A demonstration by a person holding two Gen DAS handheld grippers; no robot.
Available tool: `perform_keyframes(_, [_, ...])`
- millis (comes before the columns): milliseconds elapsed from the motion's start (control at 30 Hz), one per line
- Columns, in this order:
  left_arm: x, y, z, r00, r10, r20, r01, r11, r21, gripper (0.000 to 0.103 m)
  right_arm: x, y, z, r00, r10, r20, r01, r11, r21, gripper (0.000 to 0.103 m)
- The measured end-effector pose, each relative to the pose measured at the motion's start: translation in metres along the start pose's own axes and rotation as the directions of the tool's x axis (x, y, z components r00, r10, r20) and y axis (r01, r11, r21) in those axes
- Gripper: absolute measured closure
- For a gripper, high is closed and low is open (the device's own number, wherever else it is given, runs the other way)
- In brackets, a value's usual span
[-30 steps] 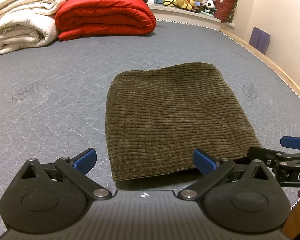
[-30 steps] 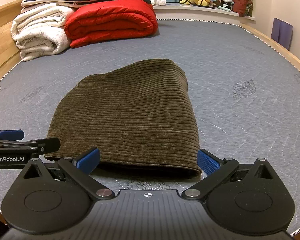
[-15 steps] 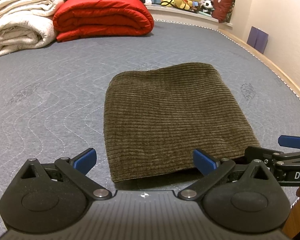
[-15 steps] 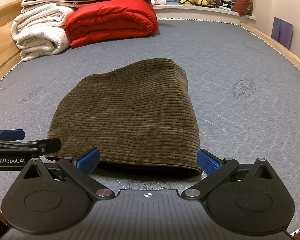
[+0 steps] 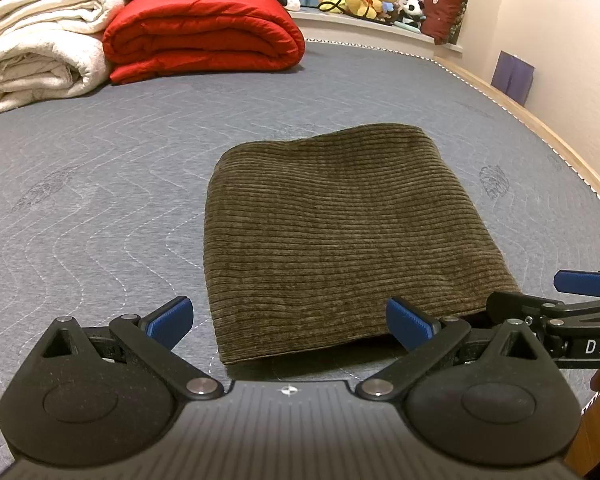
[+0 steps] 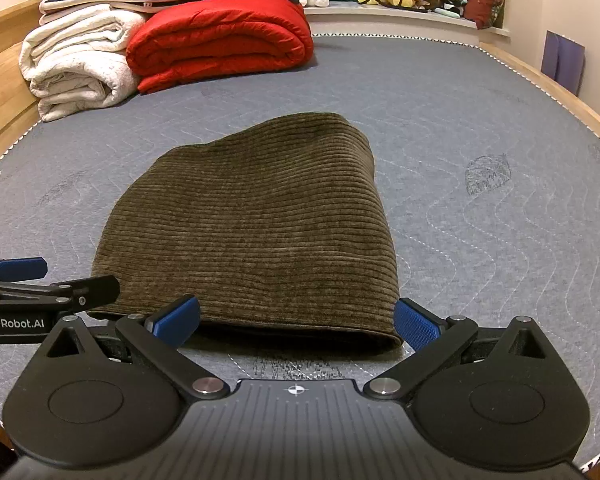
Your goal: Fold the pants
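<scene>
Where folded pants (image 5: 340,236) lie, both claws (left claw (image 5: 290,320), right claw (image 6: 296,320)) released, mattress (image 5: 100,200) bare around.

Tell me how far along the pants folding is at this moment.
Done, by the look of it: the pants lie as one compact, flat rectangle on the mattress, with no loose leg showing. In hand: nothing; the left gripper and right gripper are both open at the near edge, gripping no cloth. Left: at most pulling away or tidying, though the underside layers are hidden.
</scene>
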State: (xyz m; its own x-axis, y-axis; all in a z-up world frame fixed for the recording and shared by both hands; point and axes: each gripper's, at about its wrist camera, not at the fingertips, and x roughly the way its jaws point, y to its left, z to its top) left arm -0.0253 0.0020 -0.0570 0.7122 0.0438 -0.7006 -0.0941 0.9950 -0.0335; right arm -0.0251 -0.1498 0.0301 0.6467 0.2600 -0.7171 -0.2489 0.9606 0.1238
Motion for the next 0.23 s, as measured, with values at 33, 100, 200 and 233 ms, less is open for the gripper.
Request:
perform_keyframes(33, [0.0003,-0.0002,0.0,1.0,-0.002,0.001,0.002,1.0,0.003,0.0,0.0,0.0001,0.0003,1.0,0.0,0.0,0.0,1.0,0.0,0.001])
perform_keyframes(100, [0.0009,-0.0004,0.0,1.0,-0.005,0.001,0.005,1.0,0.008,0.0,0.0001,0.0002,0.0003,1.0,-0.001,-0.001,0.001,1.0,0.001,0.001])
perform_keyframes(200, [0.0014,-0.001,-0.0005,1.0,-0.005,0.001,0.005,1.0,0.01,0.0,0.0016,0.0008,0.0005,1.0,-0.004,-0.003,0.004,1.0,0.004,0.001])
perform_keyframes(233, [0.002,-0.0008,-0.0005,1.0,-0.004,0.0,0.004,1.0,0.01,0.0,0.0019,0.0009,0.0004,1.0,-0.005,-0.004,0.005,1.0,0.005,0.001])
